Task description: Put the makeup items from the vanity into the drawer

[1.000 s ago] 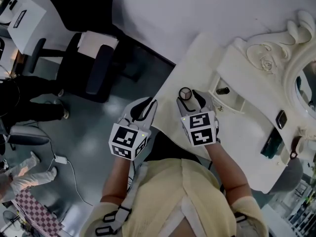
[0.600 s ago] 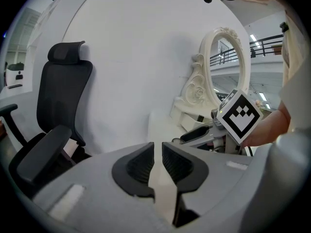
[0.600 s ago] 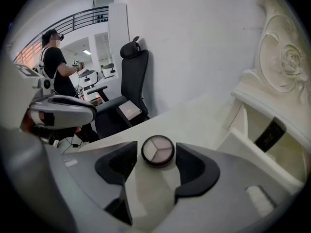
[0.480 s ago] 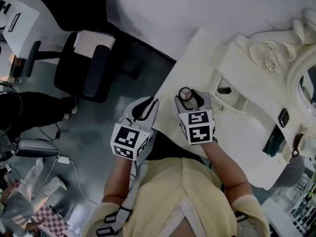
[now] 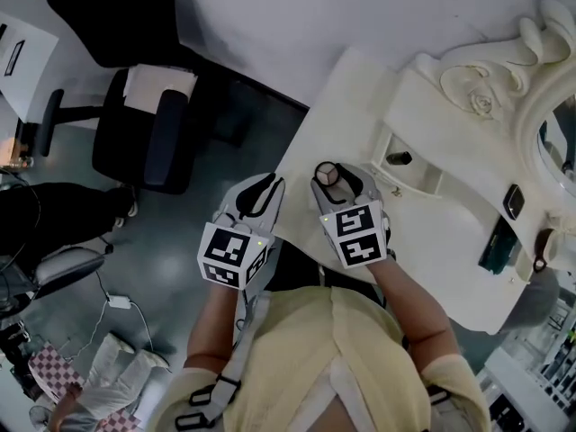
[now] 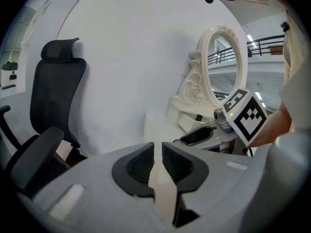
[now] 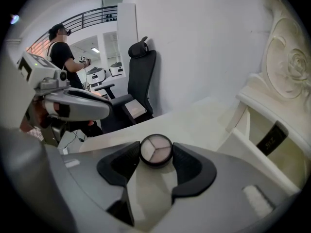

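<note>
a white vanity with a carved mirror frame (image 5: 486, 75) stands against a plain white wall, and a black office chair (image 5: 148, 138) is on the grey floor beside it. the counter (image 5: 360, 97) is mostly bare at this end. near its front edge is the round compact (image 7: 156, 149), with three shades. the right tool (image 7: 156, 158) is around it: its jaws have just been closing, and the pads now seem to touch the compact on both sides, i think in order to lift it. the drawer (image 5: 430, 185) stands open just beside, with one dark item (image 5: 399, 158) already inside, so the way is short. the left tool (image 6: 158, 153) hangs off the counter edge, jaws almost together with nothing between them.
</note>
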The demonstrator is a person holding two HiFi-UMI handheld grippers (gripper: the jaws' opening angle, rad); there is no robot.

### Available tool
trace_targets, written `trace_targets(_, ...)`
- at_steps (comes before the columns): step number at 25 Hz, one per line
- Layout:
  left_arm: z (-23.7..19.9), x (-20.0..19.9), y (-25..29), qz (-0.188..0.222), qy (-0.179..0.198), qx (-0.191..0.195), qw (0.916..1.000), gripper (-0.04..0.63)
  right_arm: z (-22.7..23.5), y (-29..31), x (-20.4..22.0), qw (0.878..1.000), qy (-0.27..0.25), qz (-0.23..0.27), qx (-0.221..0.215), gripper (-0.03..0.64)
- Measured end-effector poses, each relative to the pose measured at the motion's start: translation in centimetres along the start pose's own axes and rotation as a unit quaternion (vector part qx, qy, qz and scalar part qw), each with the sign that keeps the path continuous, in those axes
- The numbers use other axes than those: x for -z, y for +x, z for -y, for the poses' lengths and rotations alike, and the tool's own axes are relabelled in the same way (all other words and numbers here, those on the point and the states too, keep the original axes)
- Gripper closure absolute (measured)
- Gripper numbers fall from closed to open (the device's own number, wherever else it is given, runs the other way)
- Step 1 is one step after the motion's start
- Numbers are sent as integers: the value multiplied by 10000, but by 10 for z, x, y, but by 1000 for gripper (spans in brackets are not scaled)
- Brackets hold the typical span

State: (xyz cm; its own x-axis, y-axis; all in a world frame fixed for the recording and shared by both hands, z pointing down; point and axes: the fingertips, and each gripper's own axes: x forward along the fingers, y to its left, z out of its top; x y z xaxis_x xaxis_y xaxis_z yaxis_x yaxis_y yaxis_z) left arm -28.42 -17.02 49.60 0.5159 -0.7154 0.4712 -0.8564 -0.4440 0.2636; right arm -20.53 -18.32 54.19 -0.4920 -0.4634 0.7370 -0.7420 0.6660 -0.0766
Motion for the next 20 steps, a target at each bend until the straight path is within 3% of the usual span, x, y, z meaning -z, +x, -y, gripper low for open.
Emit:
trace_targets(13,45,-29,33,85,387,443,9982,541,9,-64,-9,9976,-188,549,-375,400)
trace_targets(20,79,-46,47,189,558,610,9964,541,36,-110,-12,9962,-306,780,-225,400)
